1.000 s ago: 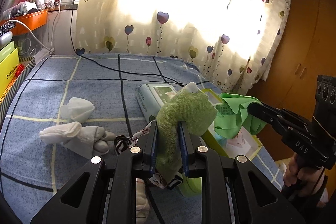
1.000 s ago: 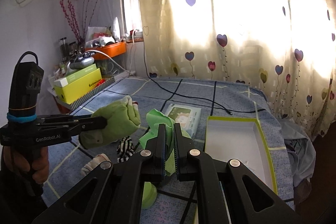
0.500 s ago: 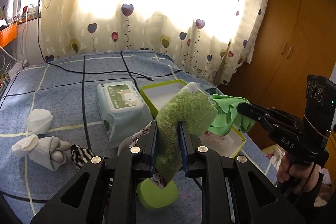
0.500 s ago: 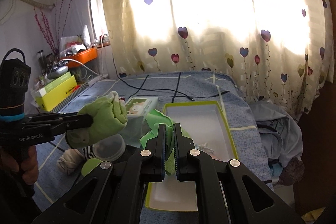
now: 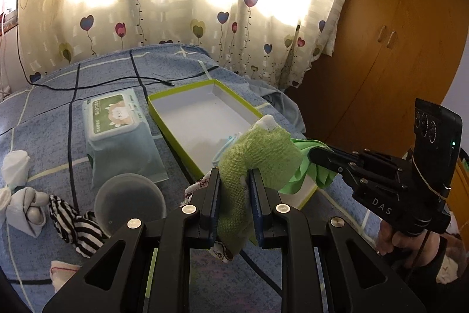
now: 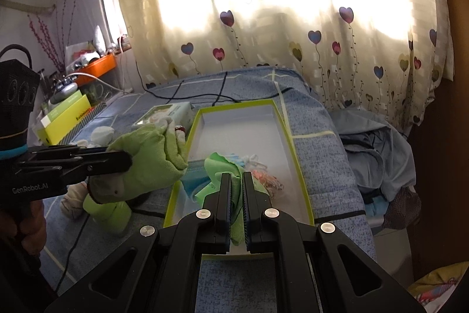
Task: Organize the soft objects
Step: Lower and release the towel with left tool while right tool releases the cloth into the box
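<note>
Looking along the left gripper point(image 5: 234, 195), its two fingers are clamped on an olive-green knit bundle point(image 5: 258, 157), some rolled sock or mitt, held up over the near corner of a white tray with a lime-green rim point(image 5: 181, 92). That tray lies on the blue checked bedspread point(image 5: 44, 113). Beside it sits a pack of wet wipes point(image 5: 117, 134), and nearer the camera a round translucent lid point(image 5: 129, 201), a striped black-and-white sock point(image 5: 73, 222) and knotted pale socks point(image 5: 26, 210). At right the other gripper pinches a bright green cloth point(image 5: 304, 169), which touches the knit bundle.

From the right wrist view, the right gripper point(image 6: 236, 195) is closed on that bright green cloth point(image 6: 218, 166), low above the near end of the tray point(image 6: 296, 160). A blue face mask point(image 6: 193, 175) and some small pinkish items already lie in the tray. The left gripper point(image 6: 123, 162) shows at left, shut around the knit bundle point(image 6: 149, 157), just outside the tray's left rim.

I judge the step to be delivery: both soft items are carried to the tray, neither released. Next, each should go lower inside the rim before the fingers part, the left one first shifting rightward to clear the edge.
</note>
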Tool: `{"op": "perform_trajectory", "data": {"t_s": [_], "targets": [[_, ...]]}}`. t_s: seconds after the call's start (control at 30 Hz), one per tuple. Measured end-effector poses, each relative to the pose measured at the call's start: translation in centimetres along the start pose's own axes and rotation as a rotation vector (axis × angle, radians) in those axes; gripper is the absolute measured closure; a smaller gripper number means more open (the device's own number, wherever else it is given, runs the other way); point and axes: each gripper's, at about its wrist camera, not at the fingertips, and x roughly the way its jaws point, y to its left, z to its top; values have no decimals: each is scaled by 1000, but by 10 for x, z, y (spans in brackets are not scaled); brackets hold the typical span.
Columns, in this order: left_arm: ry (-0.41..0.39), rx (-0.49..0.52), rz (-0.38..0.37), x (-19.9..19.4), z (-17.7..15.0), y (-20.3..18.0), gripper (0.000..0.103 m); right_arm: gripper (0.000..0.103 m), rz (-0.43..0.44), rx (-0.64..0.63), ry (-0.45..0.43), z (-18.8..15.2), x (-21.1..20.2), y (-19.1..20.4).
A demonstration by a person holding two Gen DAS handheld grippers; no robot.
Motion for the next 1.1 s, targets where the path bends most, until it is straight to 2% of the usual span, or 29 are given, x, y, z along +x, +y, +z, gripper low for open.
{"op": "perform_trajectory", "data": {"t_s": [0.33, 0.83, 0.87, 0.97, 1.1], "targets": [[100, 11, -15, 37, -2, -10, 83, 96, 4, 22, 73, -8, 26, -13], [125, -55, 42, 64, 17, 4, 83, 96, 7, 5, 137, 12, 78, -20], [125, -58, 47, 66, 18, 5, 83, 93, 7, 6, 135, 12, 77, -20], [125, -63, 58, 71, 20, 7, 83, 75, -32, 13, 117, 11, 69, -23], [121, -66, 67, 77, 23, 8, 83, 65, -40, 30, 80, 10, 53, -28]]}}
